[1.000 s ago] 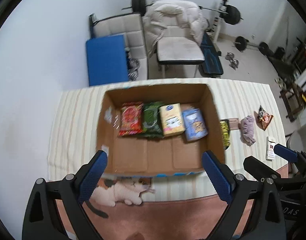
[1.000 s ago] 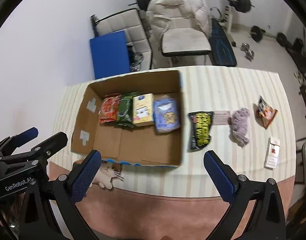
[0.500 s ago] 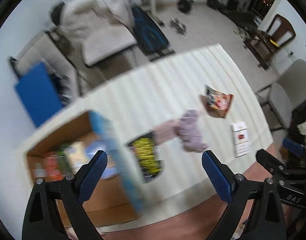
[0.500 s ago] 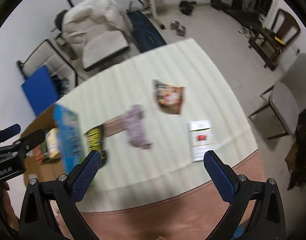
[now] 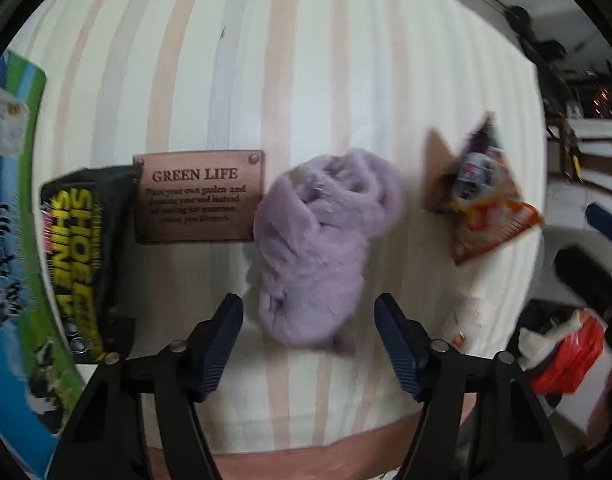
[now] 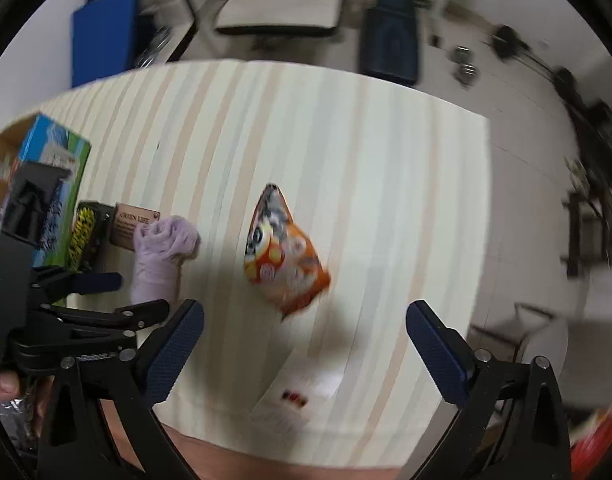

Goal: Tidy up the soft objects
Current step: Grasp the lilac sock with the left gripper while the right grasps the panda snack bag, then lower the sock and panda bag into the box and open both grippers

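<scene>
Striped table [image 5: 306, 60]: purple plush [image 5: 318, 240], snack bag [image 5: 482, 200], plaque [image 5: 198, 200], black packet [image 5: 86, 256].

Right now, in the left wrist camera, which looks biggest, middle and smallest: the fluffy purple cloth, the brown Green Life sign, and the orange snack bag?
1. Purple cloth, clearly largest.
2. Brown Green Life sign and orange snack bag look about alike; the bag sits off-centre where the fisheye bends things, so I won't rank them.
</scene>
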A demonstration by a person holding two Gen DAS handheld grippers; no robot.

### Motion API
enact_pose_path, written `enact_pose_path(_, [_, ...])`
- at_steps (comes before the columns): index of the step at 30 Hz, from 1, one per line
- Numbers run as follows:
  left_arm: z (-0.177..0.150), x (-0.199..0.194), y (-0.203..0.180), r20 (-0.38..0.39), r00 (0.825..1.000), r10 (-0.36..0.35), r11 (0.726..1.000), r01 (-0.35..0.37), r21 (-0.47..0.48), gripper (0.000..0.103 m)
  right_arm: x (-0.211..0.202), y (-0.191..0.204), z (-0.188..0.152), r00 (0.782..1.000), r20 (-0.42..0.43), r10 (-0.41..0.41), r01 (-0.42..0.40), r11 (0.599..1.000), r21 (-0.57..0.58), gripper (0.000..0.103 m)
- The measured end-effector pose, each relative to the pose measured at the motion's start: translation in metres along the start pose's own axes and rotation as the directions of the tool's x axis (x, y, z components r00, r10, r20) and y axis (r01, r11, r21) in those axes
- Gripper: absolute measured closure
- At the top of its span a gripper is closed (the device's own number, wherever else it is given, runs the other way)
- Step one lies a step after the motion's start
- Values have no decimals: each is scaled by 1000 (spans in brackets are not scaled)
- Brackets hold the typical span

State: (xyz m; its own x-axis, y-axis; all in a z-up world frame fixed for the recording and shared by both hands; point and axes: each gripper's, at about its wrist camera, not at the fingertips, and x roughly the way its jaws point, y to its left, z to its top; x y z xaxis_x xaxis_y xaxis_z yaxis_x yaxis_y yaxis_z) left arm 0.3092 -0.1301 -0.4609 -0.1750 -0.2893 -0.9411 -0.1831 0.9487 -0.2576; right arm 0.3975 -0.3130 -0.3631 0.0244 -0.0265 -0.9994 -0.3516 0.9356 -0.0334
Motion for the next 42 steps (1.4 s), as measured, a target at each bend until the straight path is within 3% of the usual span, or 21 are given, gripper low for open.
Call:
enact_pose_path(4, [-2,2,-9,37,998,51,999,-51,15,59,26,9,25,999,-50,-22,18,996,-85,11])
enact_pose_path(12, [-6,-3,-6,53,995,90,996,-90,13,61,74,49,38,981,-153,-122,85,969,-231,15])
enact_pose_path(13, [-9,-3,-5,56,994,95,995,-96,16,61,81,51,37,976,-171,-138,94,966,-240,21])
enact_pose_path(14, [-9,-4,-4,60,993,101,995,-102,21,61,86,50,36,973,-185,-140,95,967,-236,44])
enact_pose_path(17, [-12,-7,-6,67,990,123,991,-125,37,63,95,42,33,970,-203,-134,98,979,-178,47])
enact_pose_path(23, [-26,-42,-13,138,980,143,983,-156,93,63,76,6,24,983,-185,-1,11,998,57,57])
enact_pose_path(26, [-38,-76,-18,195,972,127,980,-153,125,63,54,-10,7,987,-130,91,-65,980,189,57])
enact_pose_path(30, [-71,-130,-10,276,957,86,976,-137,170,63,18,-6,-15,985,-47,165,-146,952,269,57])
enact_pose_path(36, [-118,-206,43,370,926,71,971,-150,188,63,-51,49,-53,961,87,263,-277,913,300,57])
enact_pose_path(42, [-138,-252,132,427,899,96,977,-167,131,63,-96,152,-70,917,167,362,-396,875,277,57])
